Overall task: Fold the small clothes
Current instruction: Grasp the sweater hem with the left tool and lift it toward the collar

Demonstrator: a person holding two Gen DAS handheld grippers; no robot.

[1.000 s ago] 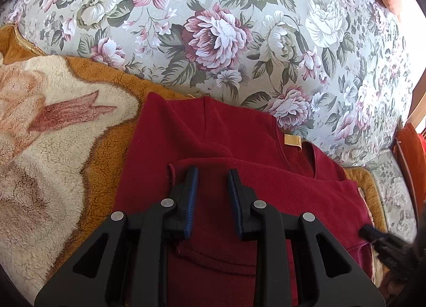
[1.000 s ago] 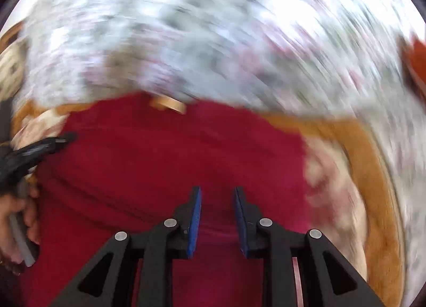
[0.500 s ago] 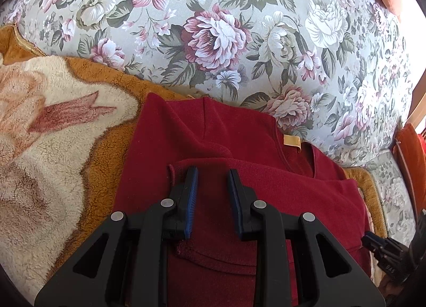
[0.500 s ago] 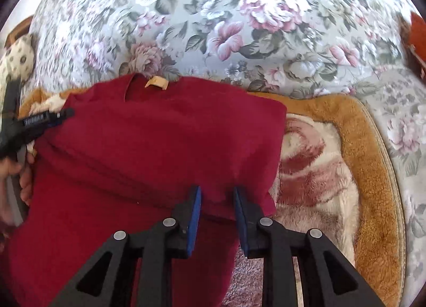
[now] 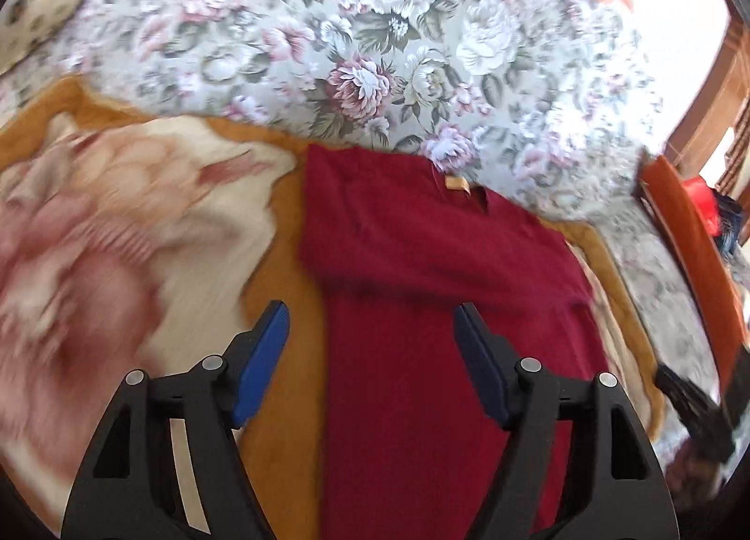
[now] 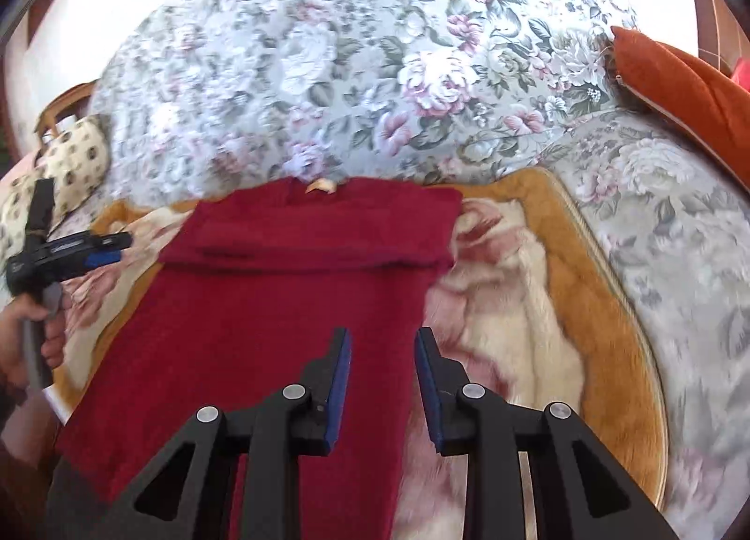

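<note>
Lying flat on a fleecy cream-and-pink blanket with an orange-brown border (image 6: 604, 305), the dark red knitted sweater (image 6: 281, 301) has both sleeves folded across its chest, forming a band below the neckline. A small tan label (image 6: 319, 186) marks the collar, which points toward the backrest of the grey floral-print sofa (image 6: 375, 71).

In the left wrist view the left gripper (image 5: 370, 338) hovers above the garment's left edge with its blue-padded jaws spread wide and nothing between them; one blue pad (image 5: 262, 352) hangs over the blanket's orange border, the other over red fabric. This view is blurred toward the left side.

In the right wrist view the right gripper (image 6: 382, 362) is also released, its jaws parted and empty, poised over the sweater's right edge, near the hem. An orange cushion (image 6: 679, 85) leans on the sofa arm at right, and a cream spotted pillow (image 6: 65, 160) sits at far left.
</note>
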